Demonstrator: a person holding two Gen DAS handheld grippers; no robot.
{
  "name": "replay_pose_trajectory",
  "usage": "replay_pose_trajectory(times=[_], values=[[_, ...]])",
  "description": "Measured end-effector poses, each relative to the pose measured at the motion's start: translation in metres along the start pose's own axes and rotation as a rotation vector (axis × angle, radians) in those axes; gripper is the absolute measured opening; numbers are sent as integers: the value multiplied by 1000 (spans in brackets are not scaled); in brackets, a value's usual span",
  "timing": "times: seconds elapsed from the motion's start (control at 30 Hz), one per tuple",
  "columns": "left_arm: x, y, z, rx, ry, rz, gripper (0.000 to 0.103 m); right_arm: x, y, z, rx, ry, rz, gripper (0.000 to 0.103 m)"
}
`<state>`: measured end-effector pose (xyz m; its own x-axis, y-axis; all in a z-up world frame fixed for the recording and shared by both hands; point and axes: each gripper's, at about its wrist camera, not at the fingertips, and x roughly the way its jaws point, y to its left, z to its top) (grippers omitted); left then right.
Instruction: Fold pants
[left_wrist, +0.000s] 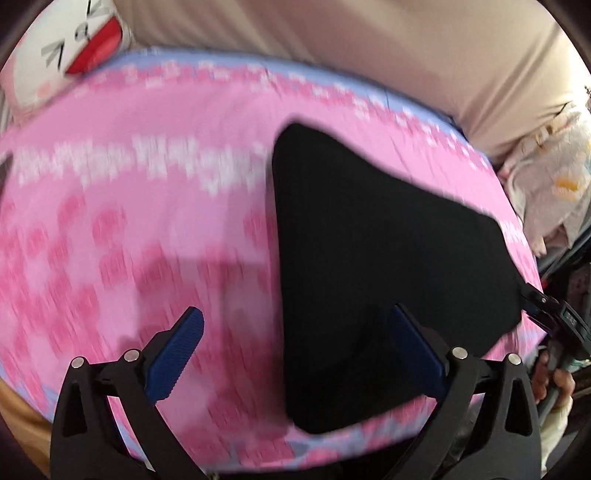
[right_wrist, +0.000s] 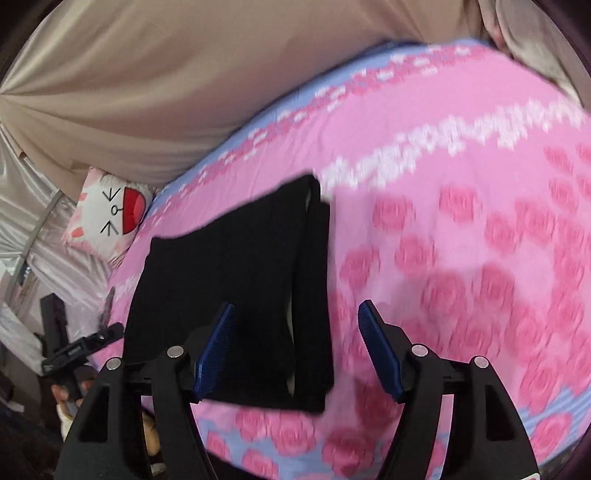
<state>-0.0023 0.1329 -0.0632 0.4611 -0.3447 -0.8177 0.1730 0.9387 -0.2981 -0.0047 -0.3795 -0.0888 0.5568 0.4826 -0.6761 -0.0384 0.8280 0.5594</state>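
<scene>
Black pants (right_wrist: 236, 291) lie folded on the pink bed (right_wrist: 461, 240), centre-left of the right view, both the left gripper (left_wrist: 295, 354) and right gripper (right_wrist: 299, 350) spread wide and empty above; a one-layer pinch could undo the fold.

Bed (left_wrist: 129, 229) covered by a pink sheet printed with darker pink roses, white lettering and a pale blue border. Black folded pants (left_wrist: 369, 240) lie flat on it; a white cat-face cushion (right_wrist: 107, 218) rests at its far edge
</scene>
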Motion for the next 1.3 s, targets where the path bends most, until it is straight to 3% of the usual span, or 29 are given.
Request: replay_pose_trajectory(times=[0.1,0.23,0.3,0.43,0.53,0.57,0.63,0.67,0.7,0.77,0.83,1.13,1.3], values=[[15,-3,-13,-8,32,-24,98,16,-4,-14,26,50,47,69],[20,-10,-12,-28,9,-53,98,19,1,-21,57,48,133,79],[23,-13,-9,-32,-1,-66,98,21,6,-21,50,40,143,87],[34,-28,-2,-10,-27,-47,98,32,16,-17,37,24,119,87],[42,-42,3,19,-40,-33,98,43,24,-12,12,-13,82,77],[44,-46,4,26,-45,-24,97,47,27,-10,5,-24,54,65],[44,-51,6,32,-55,-24,78,52,26,-7,16,-40,43,51],[41,-54,8,31,-66,-29,61,52,25,-5,40,-43,68,44],[37,-57,10,39,-78,-34,53,50,25,-4,43,-50,73,38],[28,-63,14,53,-102,6,35,44,33,-3,18,-69,63,35],[21,-64,16,50,-116,21,27,38,40,-4,4,-86,61,34],[-13,-69,1,84,-93,-11,23,4,53,-14,-9,-81,112,34],[6,-68,-9,93,-45,31,25,14,35,-27,39,-48,92,34]])
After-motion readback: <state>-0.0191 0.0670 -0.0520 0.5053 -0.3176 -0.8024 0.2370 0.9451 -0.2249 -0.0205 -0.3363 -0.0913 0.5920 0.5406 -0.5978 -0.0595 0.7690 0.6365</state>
